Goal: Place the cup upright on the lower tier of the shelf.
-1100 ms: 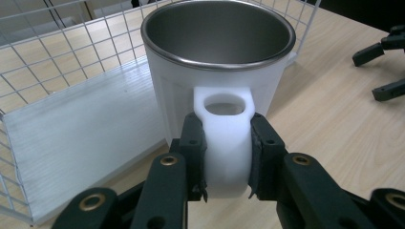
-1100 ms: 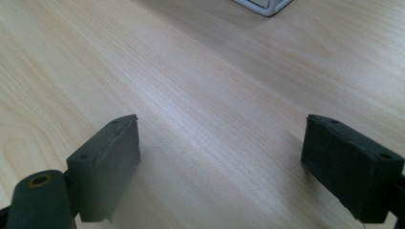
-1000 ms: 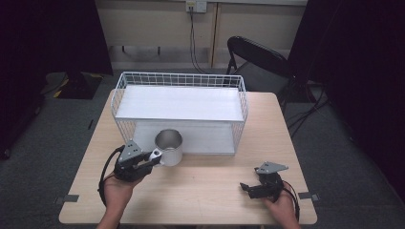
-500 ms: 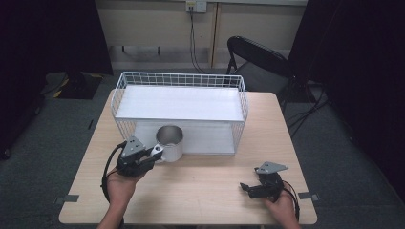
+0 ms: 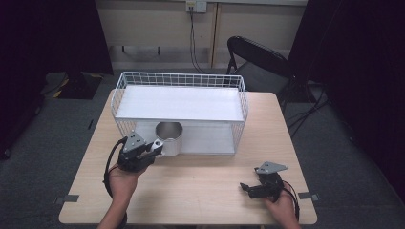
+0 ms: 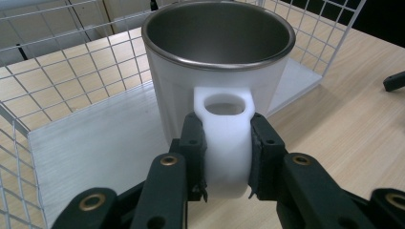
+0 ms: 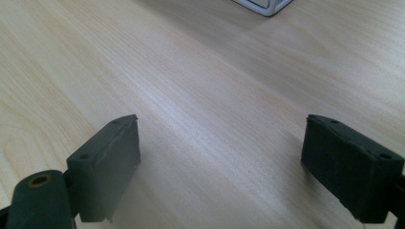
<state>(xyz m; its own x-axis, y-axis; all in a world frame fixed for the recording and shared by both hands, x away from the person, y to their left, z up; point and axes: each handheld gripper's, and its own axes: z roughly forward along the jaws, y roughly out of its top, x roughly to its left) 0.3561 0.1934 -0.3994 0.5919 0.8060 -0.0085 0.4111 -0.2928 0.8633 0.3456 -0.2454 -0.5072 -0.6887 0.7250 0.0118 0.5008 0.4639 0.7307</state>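
While its pads pinch the white handle from both sides, the left gripper holds the mug upright just ahead of it, over the rack's lower shelf. Well apart, the right gripper rests spread over bare table.

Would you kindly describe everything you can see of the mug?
The mug is white outside with a bare metal lining and rim, empty and upright. Its thick white handle faces the left gripper, whose jaws clamp it from both sides. It sits at the open front of the wire rack, on the lower shelf.
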